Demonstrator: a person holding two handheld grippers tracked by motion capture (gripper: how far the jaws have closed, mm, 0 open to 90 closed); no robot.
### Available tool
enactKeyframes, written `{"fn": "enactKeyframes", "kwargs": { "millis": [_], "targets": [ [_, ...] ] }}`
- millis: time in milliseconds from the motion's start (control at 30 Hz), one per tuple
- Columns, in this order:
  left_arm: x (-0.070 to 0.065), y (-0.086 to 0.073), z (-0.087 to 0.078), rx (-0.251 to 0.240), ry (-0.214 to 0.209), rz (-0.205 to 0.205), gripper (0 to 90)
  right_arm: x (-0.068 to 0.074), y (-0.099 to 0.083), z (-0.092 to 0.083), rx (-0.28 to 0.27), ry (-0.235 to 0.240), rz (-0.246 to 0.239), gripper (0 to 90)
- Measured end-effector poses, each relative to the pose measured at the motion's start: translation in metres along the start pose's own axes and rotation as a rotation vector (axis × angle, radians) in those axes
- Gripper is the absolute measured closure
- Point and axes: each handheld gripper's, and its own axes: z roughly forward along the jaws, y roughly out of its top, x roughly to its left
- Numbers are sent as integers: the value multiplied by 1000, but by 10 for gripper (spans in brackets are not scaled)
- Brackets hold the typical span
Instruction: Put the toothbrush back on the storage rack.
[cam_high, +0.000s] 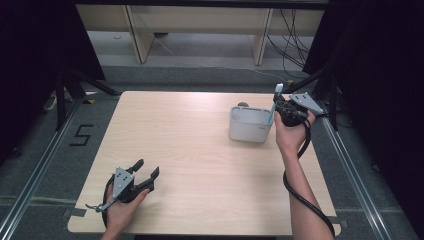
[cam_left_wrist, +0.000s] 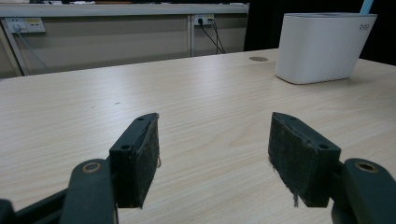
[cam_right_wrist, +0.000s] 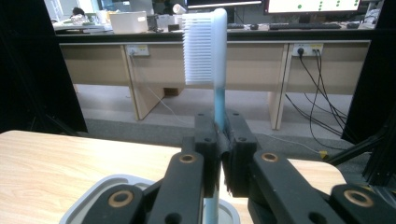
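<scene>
My right gripper (cam_right_wrist: 219, 140) has its jaws tight on the toothbrush (cam_right_wrist: 208, 46) — bristles up, handle end over the white holder (cam_high: 250, 125). It is not let go yet. My left gripper (cam_high: 145, 175) waits on the worktop (cam_high: 200, 165), jaws wide — holding nothing.

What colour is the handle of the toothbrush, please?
Light blue, with white bristles; the toothbrush shows best in the right gripper view.

Open gripper (cam_left_wrist: 214, 154), table (cam_left_wrist: 187, 98), white holder (cam_left_wrist: 322, 46)
</scene>
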Motion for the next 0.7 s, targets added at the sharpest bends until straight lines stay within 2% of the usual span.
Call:
{"fn": "enactKeyframes", "kwargs": {
  "millis": [533,600,633,700],
  "targets": [
    [0,0,0,0,0,0,335,-3,-15,4,22,-14,0,858],
    [0,0,0,0,0,0,335,-2,-16,4,33,-11,27,858],
    [0,0,0,0,0,1,335,-3,-17,5,31,-11,8,858],
    [0,0,0,-1,0,1,335,-3,-19,5,33,-6,9,858]
  ]
}}
